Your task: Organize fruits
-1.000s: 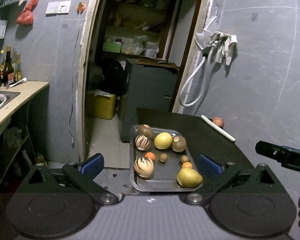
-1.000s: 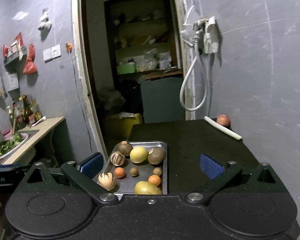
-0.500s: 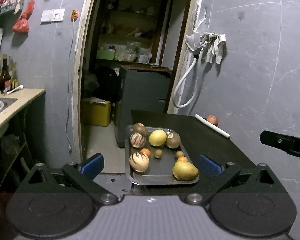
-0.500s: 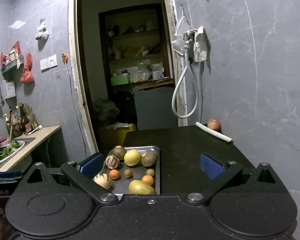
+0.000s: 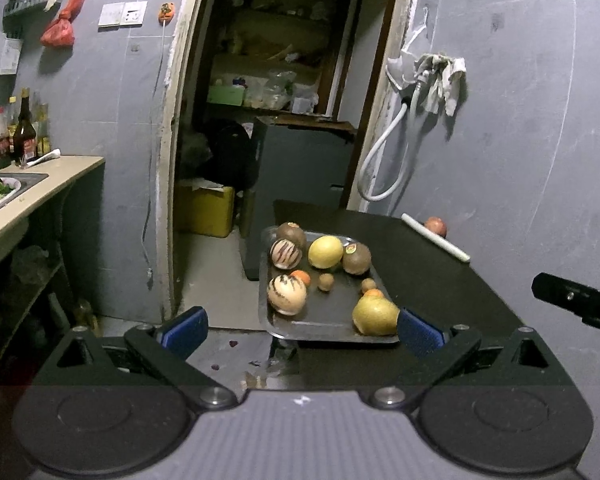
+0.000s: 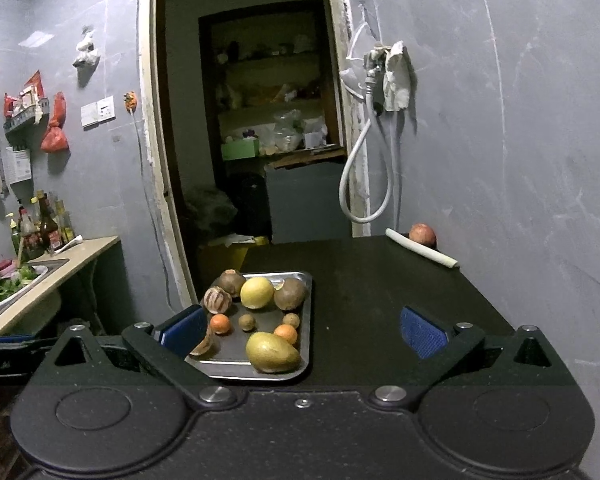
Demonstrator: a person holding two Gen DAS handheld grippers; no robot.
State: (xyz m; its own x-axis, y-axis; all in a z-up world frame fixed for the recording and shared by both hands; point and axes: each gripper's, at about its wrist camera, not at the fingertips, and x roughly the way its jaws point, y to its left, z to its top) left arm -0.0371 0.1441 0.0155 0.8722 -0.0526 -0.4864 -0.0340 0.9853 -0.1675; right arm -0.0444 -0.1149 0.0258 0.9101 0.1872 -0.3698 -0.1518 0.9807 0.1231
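Observation:
A metal tray (image 5: 332, 326) sits at the near left corner of a black table (image 5: 440, 276) and also shows in the right wrist view (image 6: 304, 312). It holds several fruits: a yellow round fruit (image 5: 325, 252), two striped melons (image 5: 287, 294), brown fruits (image 5: 356, 258), small oranges (image 6: 220, 324) and a yellow-green mango (image 5: 375, 315) (image 6: 273, 352). A red fruit (image 6: 422, 234) lies at the table's far right. My left gripper (image 5: 300, 330) is open and empty, short of the tray. My right gripper (image 6: 300, 330) is open and empty, above the table's near edge.
A white rod (image 6: 422, 253) lies by the red fruit. A white hose (image 5: 384, 164) hangs on the grey wall behind the table. A counter with a sink and bottles (image 5: 24, 192) stands at left. An open doorway (image 5: 268, 120) lies beyond. The right gripper's body (image 5: 576, 302) shows at right.
Both grippers have drawn nearer to the tray and table. Both stay open and empty. The fruits have not moved.

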